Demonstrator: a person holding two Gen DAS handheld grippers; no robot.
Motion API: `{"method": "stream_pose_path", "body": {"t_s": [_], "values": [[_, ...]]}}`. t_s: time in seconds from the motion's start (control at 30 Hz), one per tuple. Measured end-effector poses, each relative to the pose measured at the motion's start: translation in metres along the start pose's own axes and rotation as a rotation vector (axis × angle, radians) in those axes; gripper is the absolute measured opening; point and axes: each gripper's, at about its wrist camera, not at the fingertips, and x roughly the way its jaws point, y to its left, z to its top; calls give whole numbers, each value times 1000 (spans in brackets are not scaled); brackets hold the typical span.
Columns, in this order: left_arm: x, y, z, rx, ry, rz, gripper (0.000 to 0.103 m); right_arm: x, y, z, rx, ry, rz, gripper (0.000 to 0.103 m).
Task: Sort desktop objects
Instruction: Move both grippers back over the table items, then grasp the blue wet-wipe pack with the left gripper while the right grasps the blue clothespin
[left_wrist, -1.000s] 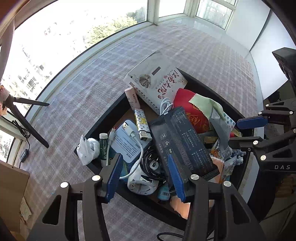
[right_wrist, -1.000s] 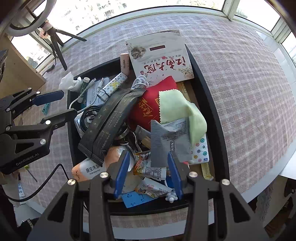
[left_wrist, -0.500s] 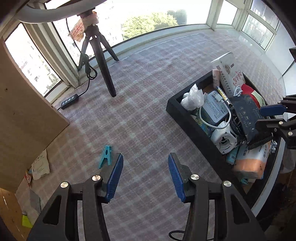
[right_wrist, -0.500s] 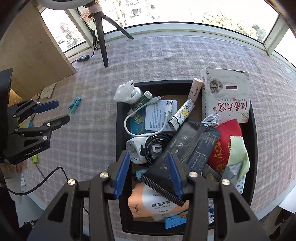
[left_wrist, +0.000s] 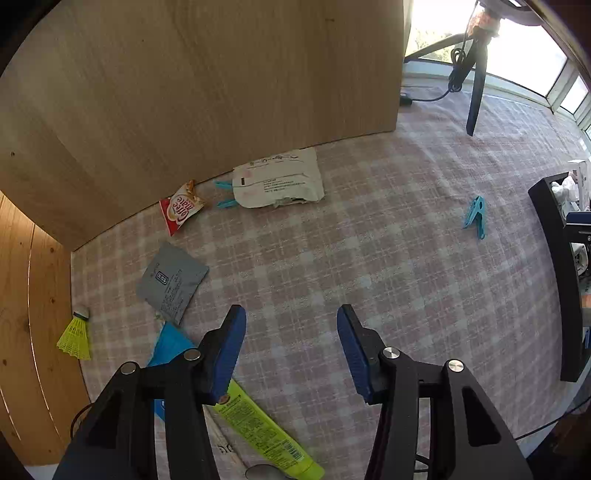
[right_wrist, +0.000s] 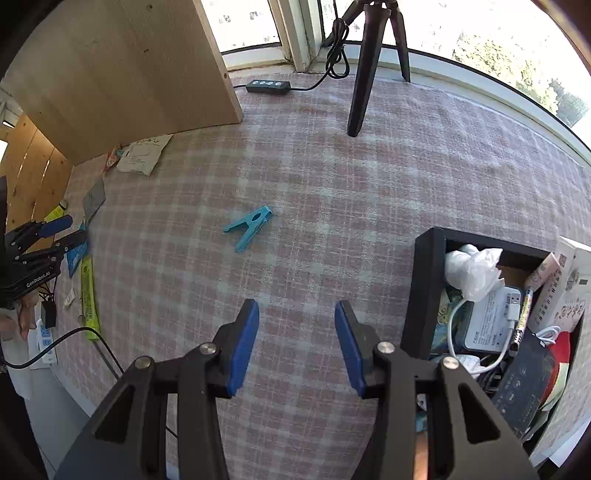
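My left gripper (left_wrist: 291, 332) points down at the checked cloth. Its jaws are opening with nothing between them. Just left of it lie a grey sachet (left_wrist: 171, 282), a blue packet (left_wrist: 171, 345) and a yellow-green tube (left_wrist: 258, 428). A yellow shuttlecock (left_wrist: 75, 338) lies further left. My right gripper (right_wrist: 297, 332) hangs open and empty over bare cloth. A blue clothes peg (right_wrist: 249, 225) lies beyond it. The black tray (right_wrist: 421, 288), crammed with several items, stands to its right. In the right wrist view the left gripper (right_wrist: 55, 230) shows at the far left.
A wooden board (left_wrist: 184, 92) stands behind a red sachet (left_wrist: 181, 210), a white pouch (left_wrist: 279, 179) and two blue pegs (left_wrist: 225, 194). A tripod leg (right_wrist: 360, 74) and a cabled control box (right_wrist: 267, 86) sit near the window. Cables run off the table's left edge.
Both grippers swung left, away from the tray. The left one went from above the tray's contents to the loose items by the wooden board. The right one left the tray for bare cloth.
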Motion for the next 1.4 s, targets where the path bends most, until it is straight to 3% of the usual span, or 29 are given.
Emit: {"method": "stream_pose_path", "body": {"t_s": [0.23, 0.4, 0.73, 0.83, 1.07, 1.27, 1.4], "values": [[24, 86, -45, -53, 48, 61, 51, 32, 53, 33, -32, 12, -16, 42], [43, 115, -70, -26, 87, 88, 52, 51, 77, 49, -40, 38, -23, 42], [69, 126, -96, 91, 127, 63, 59, 76, 91, 63, 14, 83, -15, 44], [70, 128, -100, 105, 129, 39, 66, 80, 90, 64, 21, 100, -1, 44], [62, 125, -103, 158, 140, -15, 66, 88, 85, 68, 56, 108, -3, 44], [70, 115, -111, 258, 198, 9, 68, 92, 80, 69, 63, 120, -2, 44], [81, 117, -104, 247, 200, 21, 68, 94, 78, 74, 77, 116, -7, 44]]}}
